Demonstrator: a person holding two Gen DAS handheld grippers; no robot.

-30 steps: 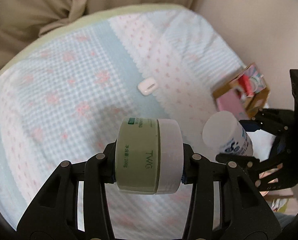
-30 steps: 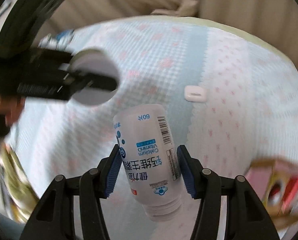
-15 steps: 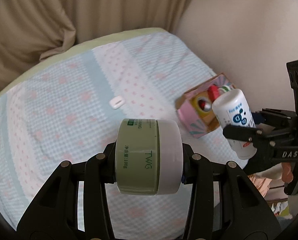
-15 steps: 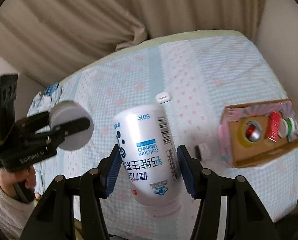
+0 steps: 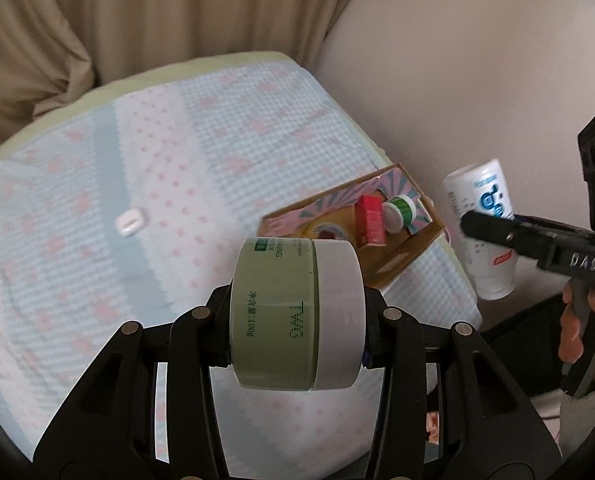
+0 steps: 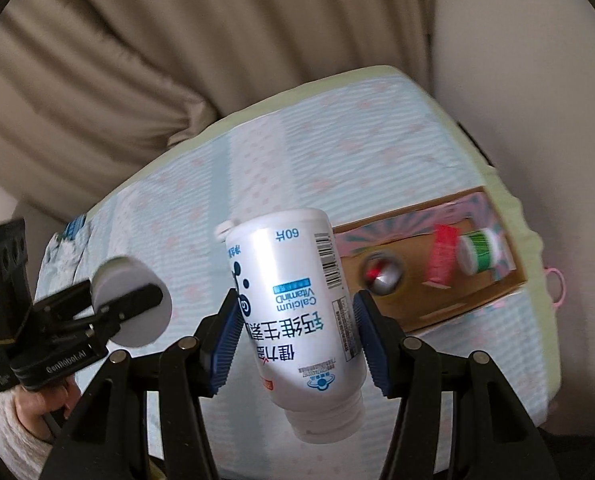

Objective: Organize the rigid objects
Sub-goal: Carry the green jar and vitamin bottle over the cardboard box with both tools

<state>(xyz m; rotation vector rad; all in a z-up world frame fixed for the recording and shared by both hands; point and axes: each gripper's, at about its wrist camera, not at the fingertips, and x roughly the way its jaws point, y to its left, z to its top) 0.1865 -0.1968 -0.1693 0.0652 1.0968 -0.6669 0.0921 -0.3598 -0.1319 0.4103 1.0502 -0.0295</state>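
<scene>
Two grippers are in play, and we see each one clamped on its own load. Our left gripper grips a pale green jar with a white lid, pinched sideways between the jaws so its printed side faces the camera. Our right gripper is closed on a white vitamin bottle, gripped around its body with the cap end nearest the camera and blue print running along its side.

Both loads hang in the air above a bed covered in a light blue and white checked spread with pink spots. On the far right part of the bed, near the wall, lies an open cardboard box with a pink patterned edge. Inside it we can make out a red packet, a small green-banded jar with a white lid just beside that, and a shiny round thing further left, too blurred to name. A small white object rests alone on the spread, well apart from the box. Beige curtains hang behind the bed.

In the left view the bottle shows to the right of the box.
</scene>
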